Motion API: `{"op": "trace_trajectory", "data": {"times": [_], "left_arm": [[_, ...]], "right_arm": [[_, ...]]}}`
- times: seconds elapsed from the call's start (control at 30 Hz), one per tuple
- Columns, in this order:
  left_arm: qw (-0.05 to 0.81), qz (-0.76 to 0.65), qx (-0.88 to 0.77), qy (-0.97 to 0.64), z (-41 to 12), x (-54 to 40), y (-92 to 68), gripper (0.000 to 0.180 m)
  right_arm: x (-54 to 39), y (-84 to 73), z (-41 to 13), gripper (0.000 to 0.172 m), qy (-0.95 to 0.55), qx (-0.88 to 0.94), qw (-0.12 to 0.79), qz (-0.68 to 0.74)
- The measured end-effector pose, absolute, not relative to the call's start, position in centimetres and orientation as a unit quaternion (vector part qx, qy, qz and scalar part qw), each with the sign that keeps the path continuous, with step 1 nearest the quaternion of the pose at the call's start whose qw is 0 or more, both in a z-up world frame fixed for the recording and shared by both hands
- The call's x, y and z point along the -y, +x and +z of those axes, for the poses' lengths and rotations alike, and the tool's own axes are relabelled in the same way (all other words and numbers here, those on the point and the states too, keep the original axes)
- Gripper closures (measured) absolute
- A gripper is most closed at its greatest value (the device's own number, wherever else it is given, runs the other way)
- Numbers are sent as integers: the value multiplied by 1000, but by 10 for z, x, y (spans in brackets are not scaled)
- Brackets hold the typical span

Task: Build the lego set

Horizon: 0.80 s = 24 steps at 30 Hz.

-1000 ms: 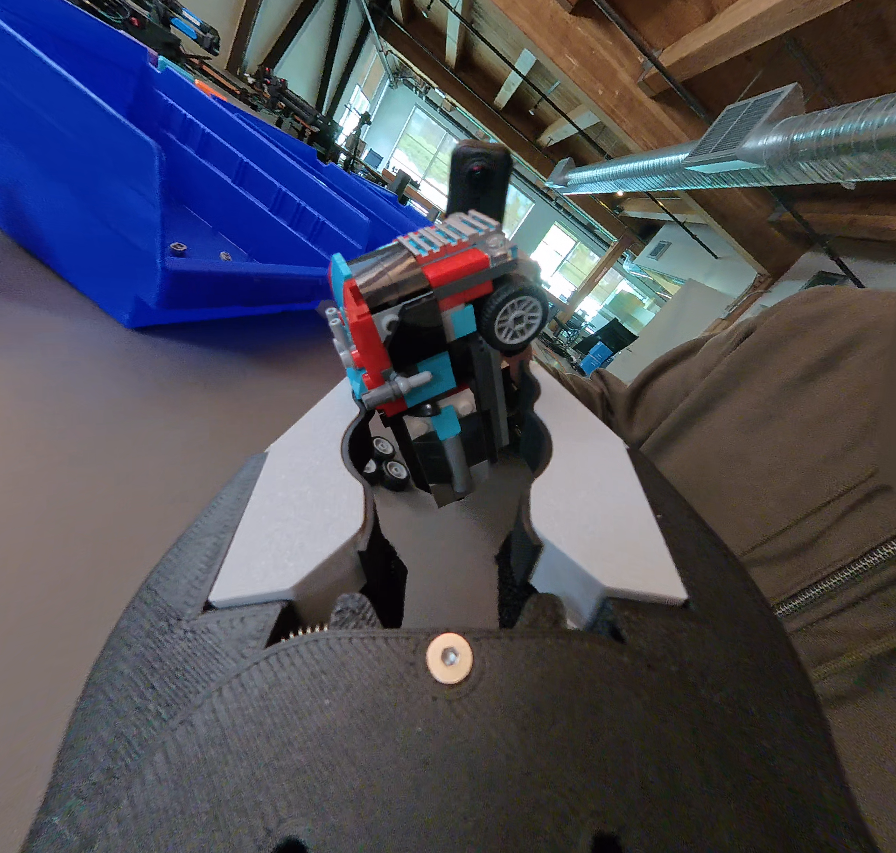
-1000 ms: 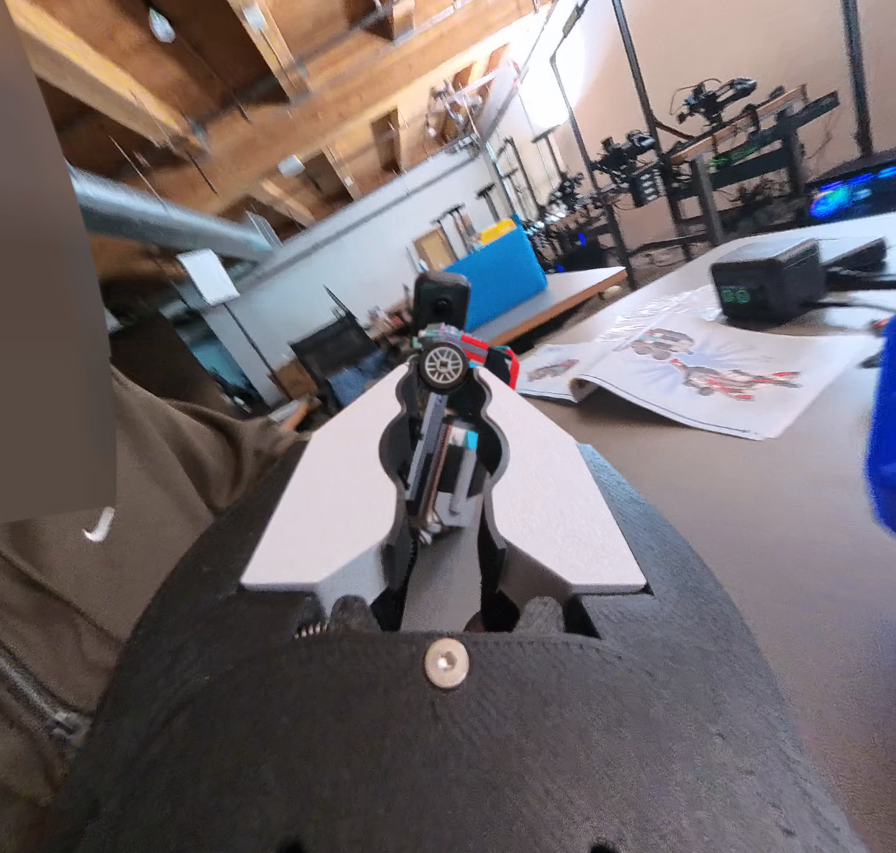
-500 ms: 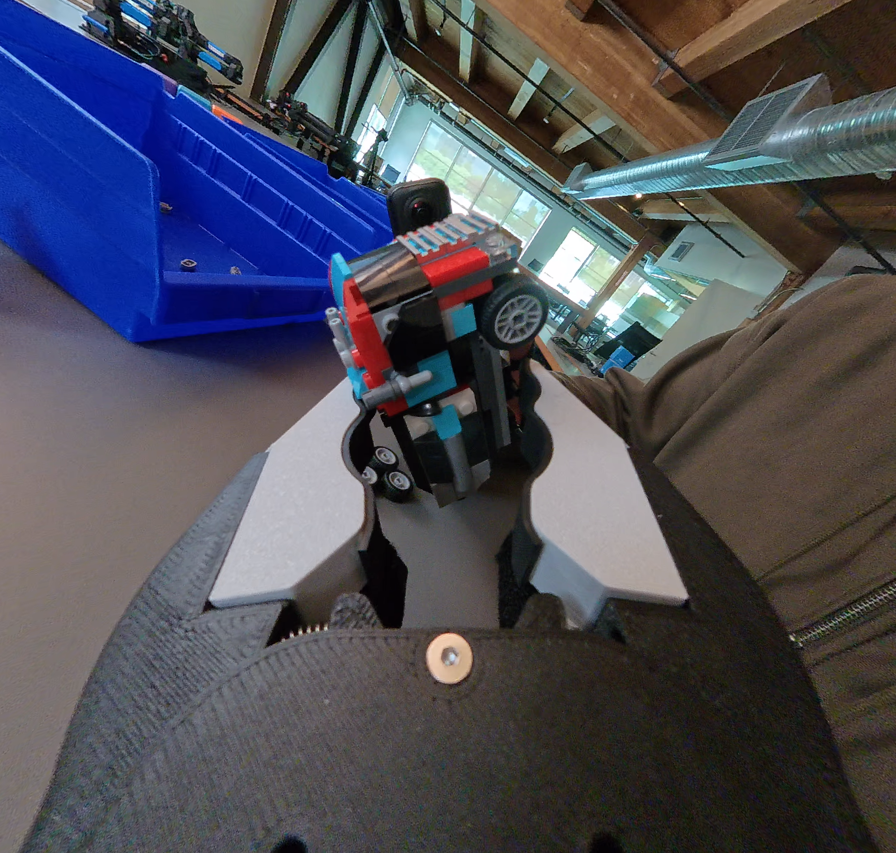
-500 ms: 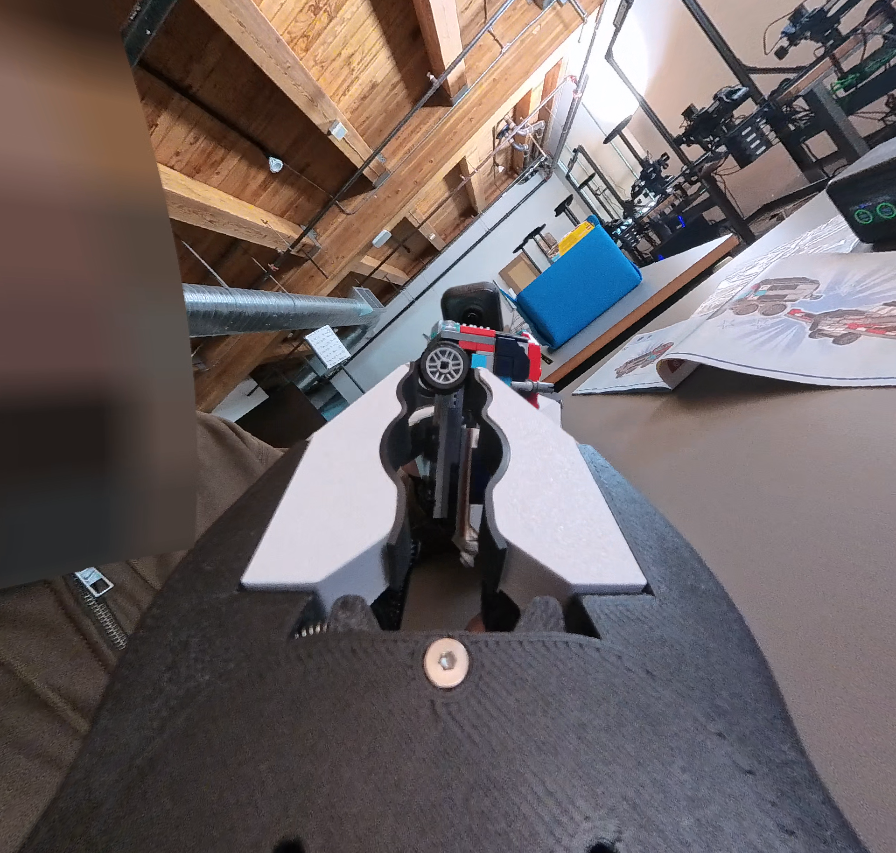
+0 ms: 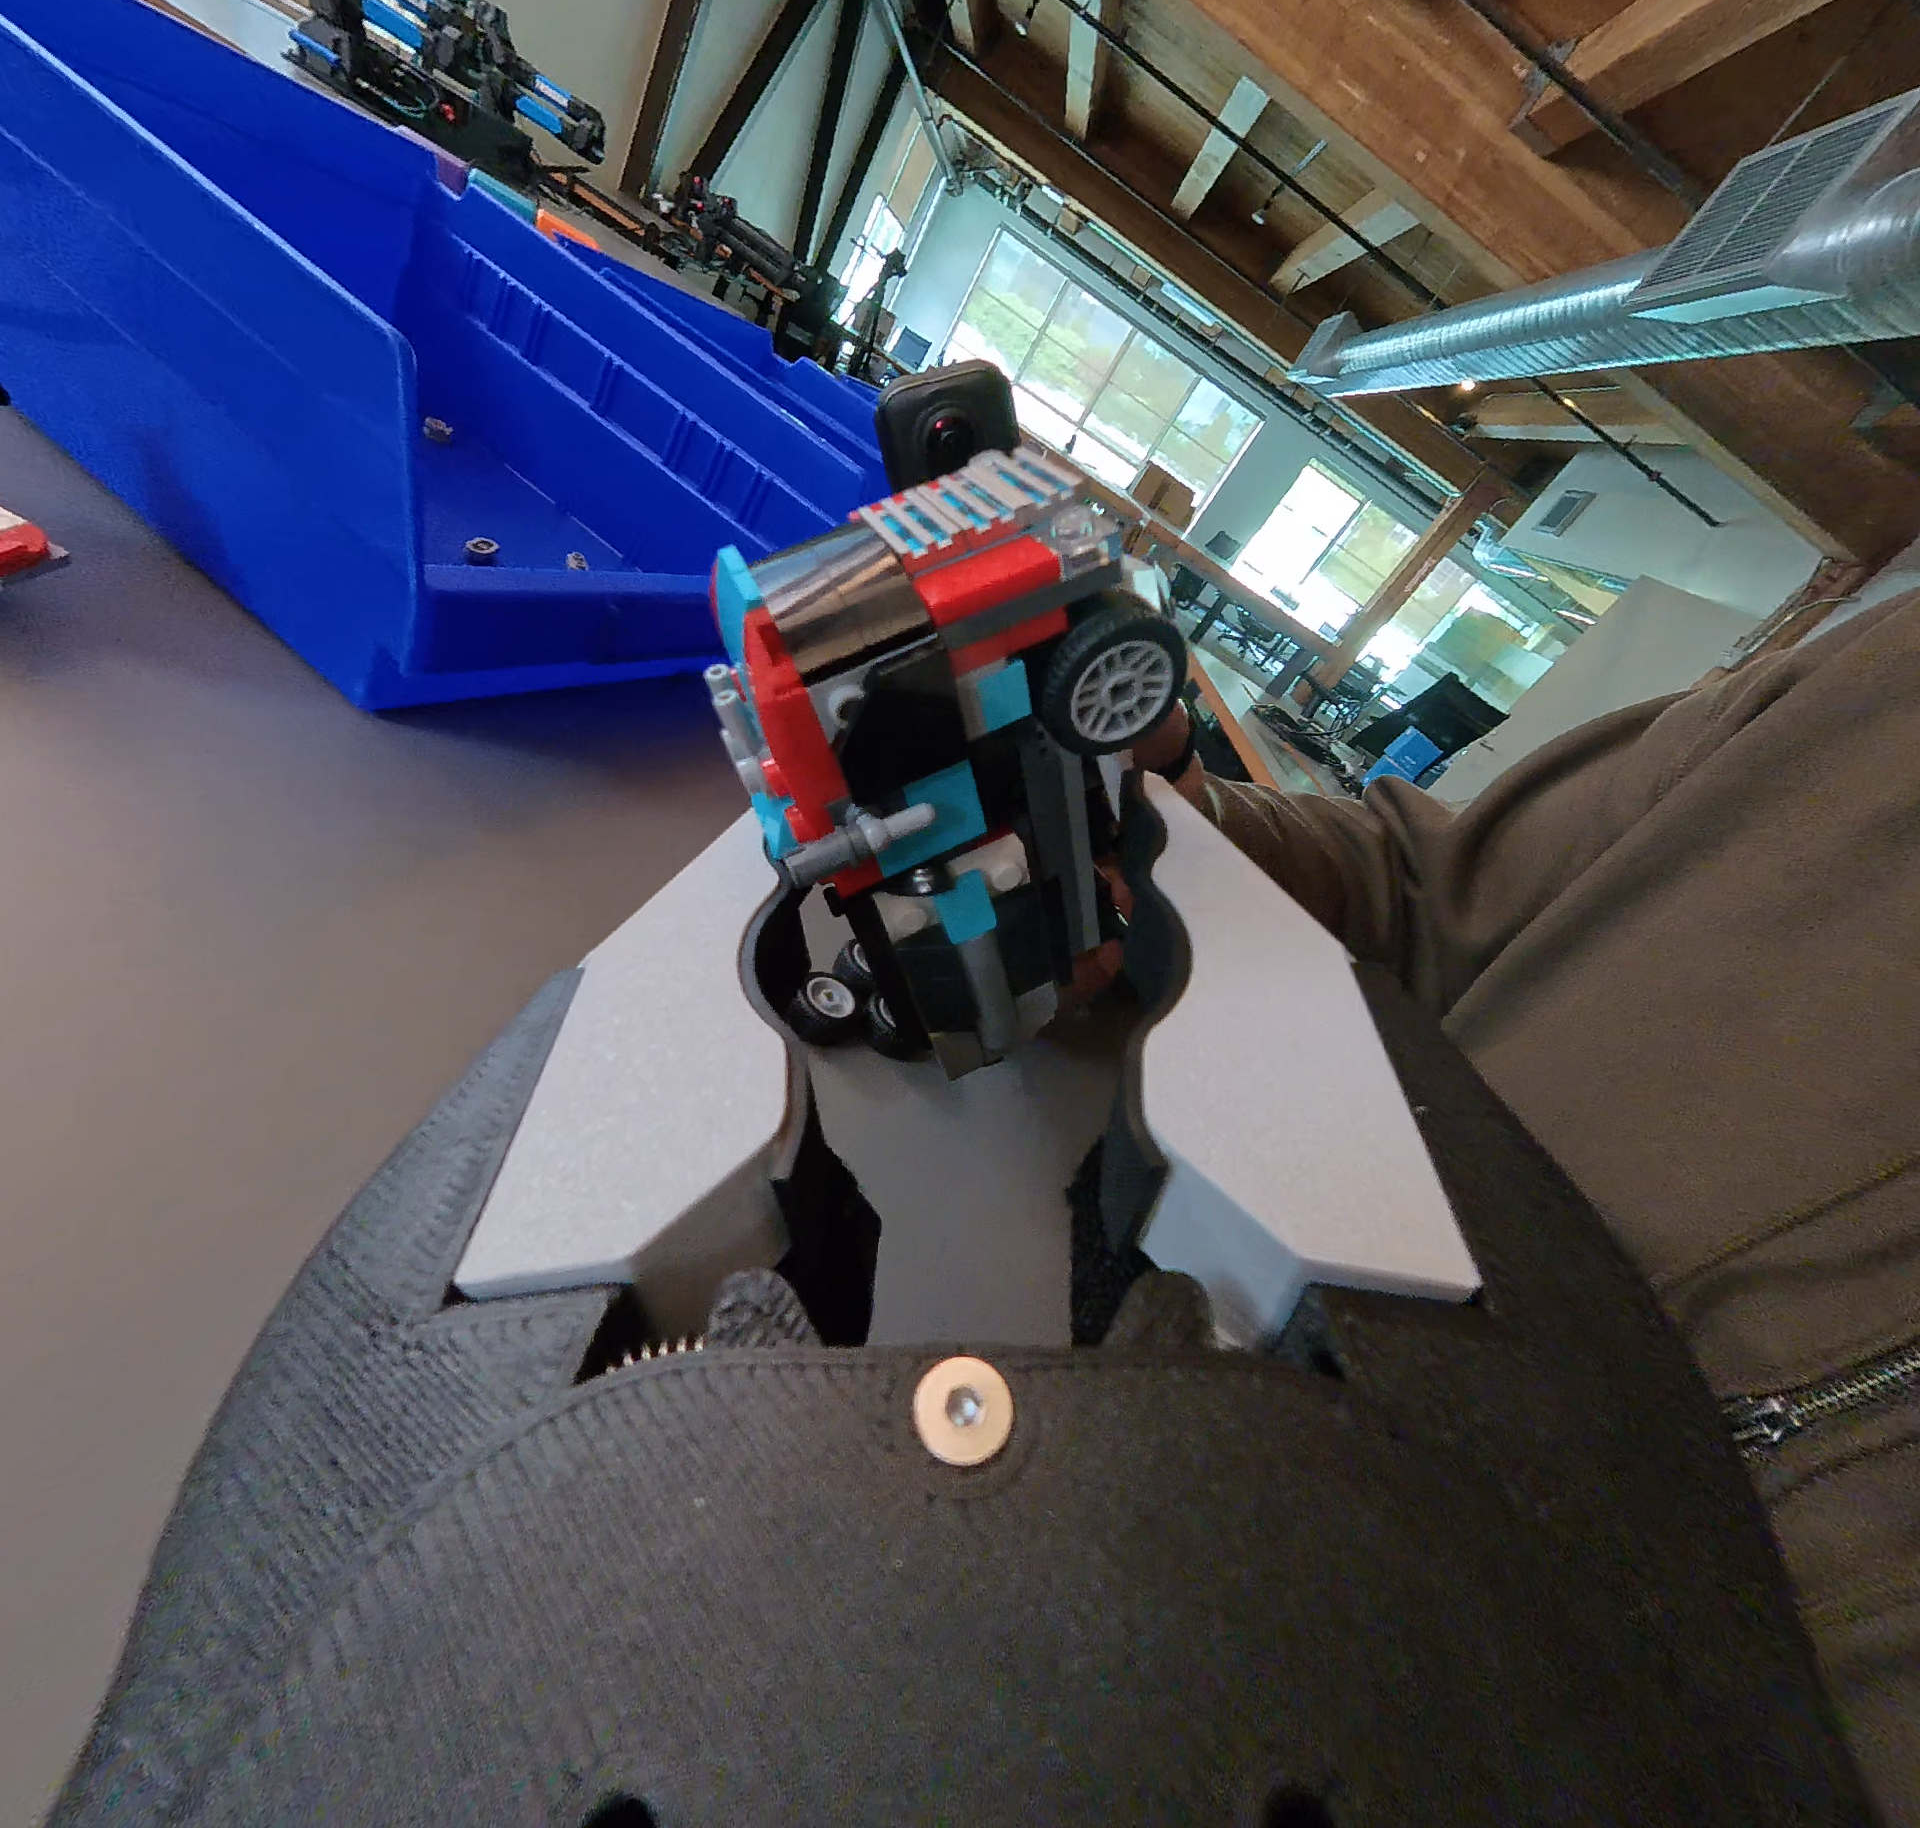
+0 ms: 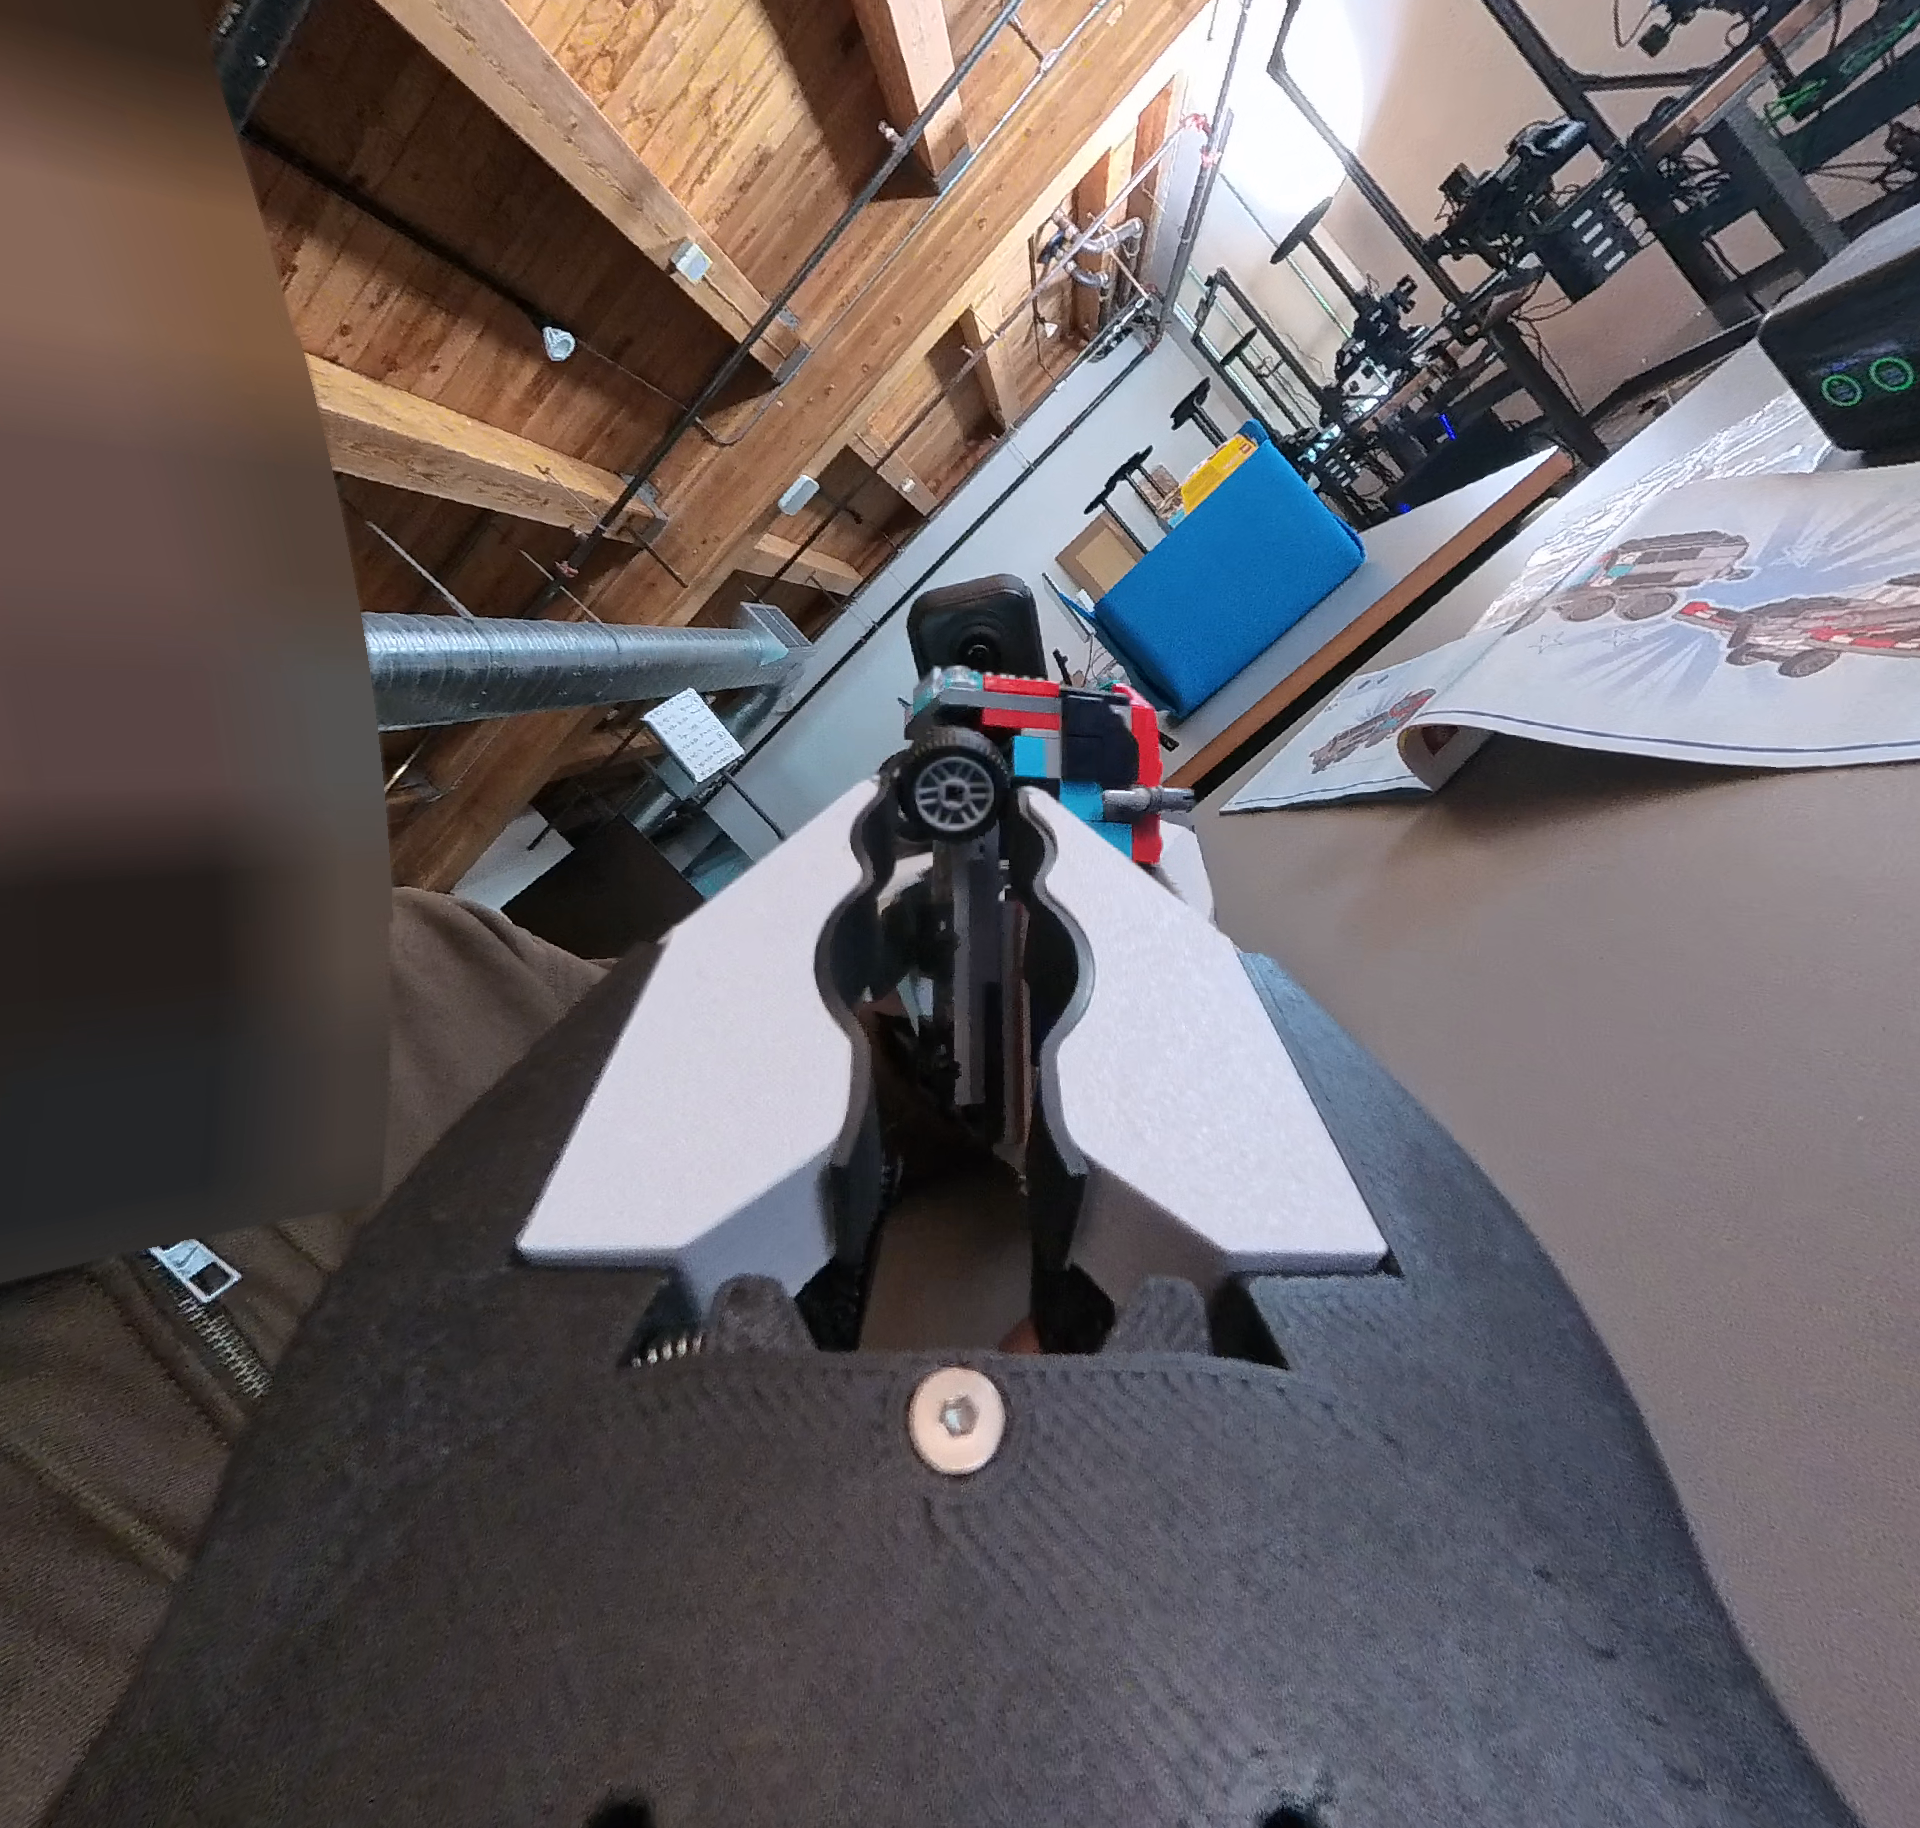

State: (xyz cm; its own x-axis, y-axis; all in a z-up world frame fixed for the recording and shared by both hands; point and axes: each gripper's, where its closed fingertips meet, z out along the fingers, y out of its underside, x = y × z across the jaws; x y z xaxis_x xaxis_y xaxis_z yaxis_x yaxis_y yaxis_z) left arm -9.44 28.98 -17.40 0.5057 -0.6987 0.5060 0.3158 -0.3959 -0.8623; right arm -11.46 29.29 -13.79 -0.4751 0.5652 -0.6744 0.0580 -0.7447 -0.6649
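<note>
I see a red, teal and black brick-built toy truck (image 5: 935, 739) lifted off the grey table (image 5: 260, 895), cab end up, with both grippers on it. My left gripper (image 5: 961, 905) has its jaws spread wide around the truck's lower body; the left-hand fingertip (image 5: 774, 937) stands clear of the bricks with small black wheels showing in the space between, so I cannot tell whether this gripper truly presses on the model. My right gripper (image 6: 945, 843) has its jaws drawn close together, pinching the narrow grey and black chassis strip, with a grey-spoked wheel (image 6: 948, 786) sitting right at the fingertips. In the left wrist view a long blue plastic bin (image 5: 416, 376) lies on the table beyond the truck, and a brown sleeve (image 5: 1558, 895) fills the right side. In the right wrist view an open instruction booklet (image 6: 1662, 656) lies on the table to the right, with a black box (image 6: 1849, 365) bearing green rings behind it. A small black camera (image 6: 971, 625) shows just behind the truck.
</note>
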Motion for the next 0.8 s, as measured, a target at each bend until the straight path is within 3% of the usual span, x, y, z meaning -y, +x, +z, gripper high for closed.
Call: {"op": "trace_trajectory", "data": {"times": [0.43,0.8], "left_arm": [[507,-477,-175,-696,-178,-283,-92,119],[468,-486,-226,-703,-180,-269,-86,119]], "right_arm": [[-288,-110,-139,151,-486,363,175,775],[-272,-104,-140,150,-466,377,96,795]]}}
